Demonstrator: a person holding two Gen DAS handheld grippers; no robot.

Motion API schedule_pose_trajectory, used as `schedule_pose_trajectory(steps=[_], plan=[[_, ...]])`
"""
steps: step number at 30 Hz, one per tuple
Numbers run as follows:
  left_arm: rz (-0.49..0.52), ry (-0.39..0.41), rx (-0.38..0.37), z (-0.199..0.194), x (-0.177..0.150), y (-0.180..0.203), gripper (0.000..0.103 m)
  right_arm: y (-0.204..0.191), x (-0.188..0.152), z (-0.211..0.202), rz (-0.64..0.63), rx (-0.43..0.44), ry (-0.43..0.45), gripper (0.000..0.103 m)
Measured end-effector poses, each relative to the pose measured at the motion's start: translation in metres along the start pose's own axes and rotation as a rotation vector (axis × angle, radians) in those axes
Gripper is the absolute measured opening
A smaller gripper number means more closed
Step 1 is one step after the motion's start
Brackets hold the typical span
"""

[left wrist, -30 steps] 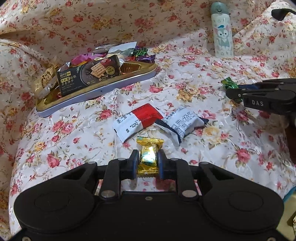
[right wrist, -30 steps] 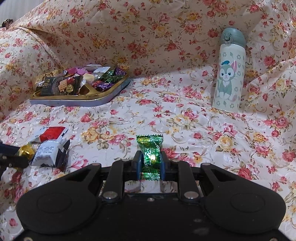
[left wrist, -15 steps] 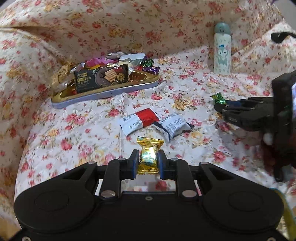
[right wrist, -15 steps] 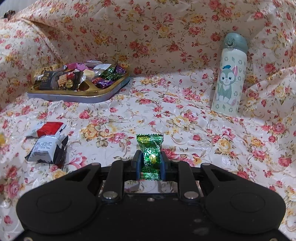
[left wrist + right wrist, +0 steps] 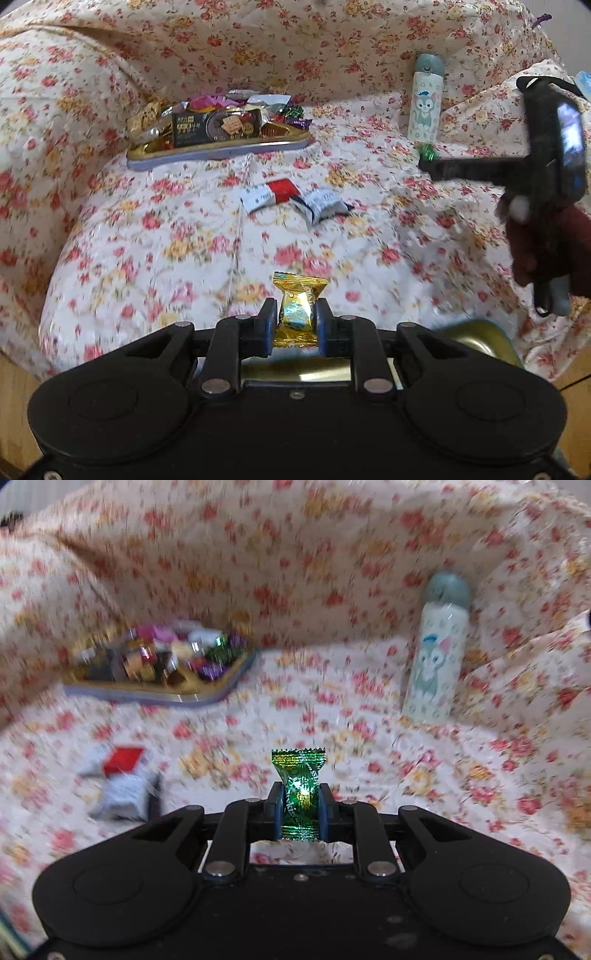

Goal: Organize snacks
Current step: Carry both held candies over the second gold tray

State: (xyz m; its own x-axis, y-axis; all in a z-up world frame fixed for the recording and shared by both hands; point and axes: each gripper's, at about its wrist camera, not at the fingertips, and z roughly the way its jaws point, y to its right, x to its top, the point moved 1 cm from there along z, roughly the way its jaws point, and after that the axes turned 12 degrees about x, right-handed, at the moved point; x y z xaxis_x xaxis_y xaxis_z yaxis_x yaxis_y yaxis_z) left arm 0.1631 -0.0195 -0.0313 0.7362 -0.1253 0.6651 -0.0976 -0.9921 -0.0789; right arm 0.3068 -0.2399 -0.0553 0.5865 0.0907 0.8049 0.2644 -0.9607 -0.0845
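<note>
Two sweets are in hand, one per claw. Left claw (image 5: 295, 319) is clamped on a gold sweet (image 5: 298, 310), pads across the wrapper's pinched middle, top frill standing free above. Right claw (image 5: 300, 808) is clamped likewise on a green sweet (image 5: 300, 786), held upright at its waist. Judged: both are light, with a hard core under crinkly foil; the foil looks slippery, so the mid-body grip across the core is the sound one, and the twisted ends would slip or tear. Beneath the left claw a gold tin (image 5: 476, 339) shows in part. Further out on the floral cloth (image 5: 155, 236) lie a red packet (image 5: 271, 192) and a white packet (image 5: 323, 205), touching; these look soft, best pinched across the short side. Beyond sit the snack tray (image 5: 218, 151), heaped full, and a bottle (image 5: 424, 107), upright
</note>
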Motion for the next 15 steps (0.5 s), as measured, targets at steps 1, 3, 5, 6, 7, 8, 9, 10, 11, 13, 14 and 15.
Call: schedule_pose_trajectory(steps=[1,3,5,6,7,8,9,10,11,13,14,15], plan=[[-0.009,-0.002,-0.009,-0.004,-0.004,0.0,0.028,-0.004,0.003,-0.014,0.002,0.015,0.019,0.019],[-0.027,-0.005,-0.022,-0.013,-0.012,0.0,0.028,-0.014,0.004,-0.039,-0.015,0.028,0.046,0.019],[-0.036,-0.014,-0.024,-0.02,-0.02,0.001,0.028,-0.025,0.001,-0.065,-0.042,0.039,0.064,0.019],[-0.038,-0.017,-0.026,-0.025,-0.025,0.002,0.028,-0.031,-0.002,-0.078,-0.053,0.049,0.071,0.019],[-0.041,-0.02,-0.027,-0.028,-0.028,0.002,0.028,-0.037,-0.007,-0.089,-0.059,0.059,0.076,0.019],[-0.044,-0.023,-0.025,-0.032,-0.031,0.002,0.028,-0.043,-0.012,-0.102,-0.063,0.071,0.082,0.019],[-0.049,-0.027,-0.022,-0.037,-0.034,0.002,0.028,-0.047,-0.017,-0.114,-0.064,0.08,0.084,0.019],[-0.055,-0.032,-0.019,-0.041,-0.037,0.002,0.028,-0.052,-0.024,-0.126,-0.062,0.089,0.086,0.019],[-0.059,-0.036,-0.02,-0.044,-0.04,0.001,0.028,-0.055,-0.029,-0.136,-0.057,0.097,0.087,0.019],[-0.059,-0.047,-0.028,-0.05,-0.045,0.0,0.028,-0.061,-0.042,-0.157,-0.04,0.124,0.094,0.019],[-0.054,-0.051,-0.03,-0.051,-0.048,0.001,0.028,-0.063,-0.051,-0.168,-0.03,0.147,0.101,0.019],[-0.046,-0.057,-0.031,-0.052,-0.051,0.002,0.029,-0.064,-0.056,-0.174,-0.026,0.16,0.104,0.019]])
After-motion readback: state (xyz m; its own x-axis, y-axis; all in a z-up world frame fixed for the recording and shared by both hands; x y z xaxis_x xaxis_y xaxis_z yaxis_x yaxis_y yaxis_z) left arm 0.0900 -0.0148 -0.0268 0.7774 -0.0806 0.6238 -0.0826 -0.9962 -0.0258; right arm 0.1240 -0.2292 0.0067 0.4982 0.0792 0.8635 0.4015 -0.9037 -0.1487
